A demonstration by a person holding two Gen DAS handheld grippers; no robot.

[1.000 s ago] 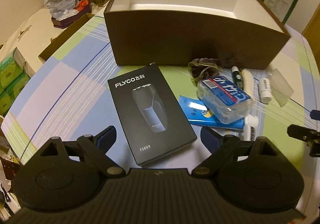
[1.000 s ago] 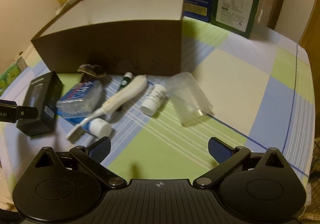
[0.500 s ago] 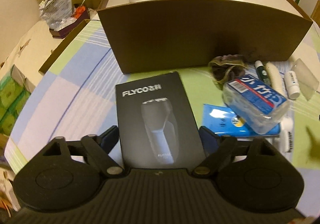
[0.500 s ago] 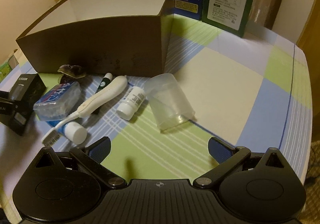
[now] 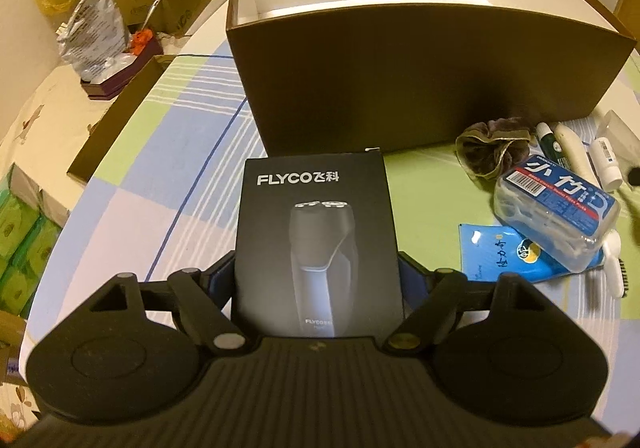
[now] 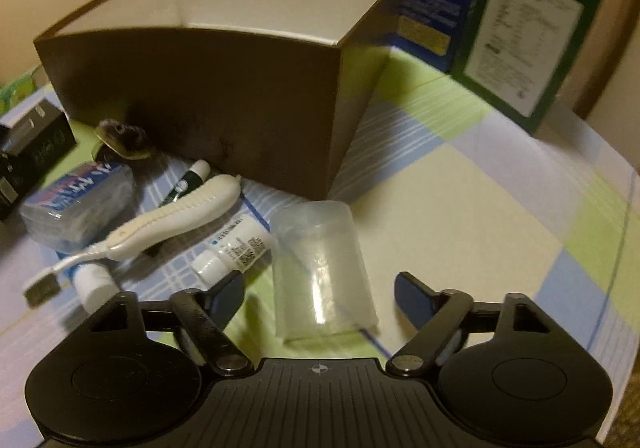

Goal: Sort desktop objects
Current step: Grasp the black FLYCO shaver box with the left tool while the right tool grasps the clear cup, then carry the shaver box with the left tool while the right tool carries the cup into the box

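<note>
A black shaver box lies flat on the checked cloth in front of the big open brown box. My left gripper straddles its near end. The jaws are closing and the blue pads meet both long sides. A clear plastic cup lies on its side between the fingers of my right gripper. Those jaws are closing too, with a gap left on each side of the cup. Left of the cup lie a small white bottle, a white toothbrush and a floss-pick tub.
A brown scrunchie, a blue sachet and a green pen lie against the brown box. Blue and green cartons stand behind on the right. A flat brown lid and a foil bag sit to the left.
My left gripper came forward and down over the shaver box and narrowed onto its sides. My right gripper moved up to the clear cup, and its jaws began narrowing around it.
</note>
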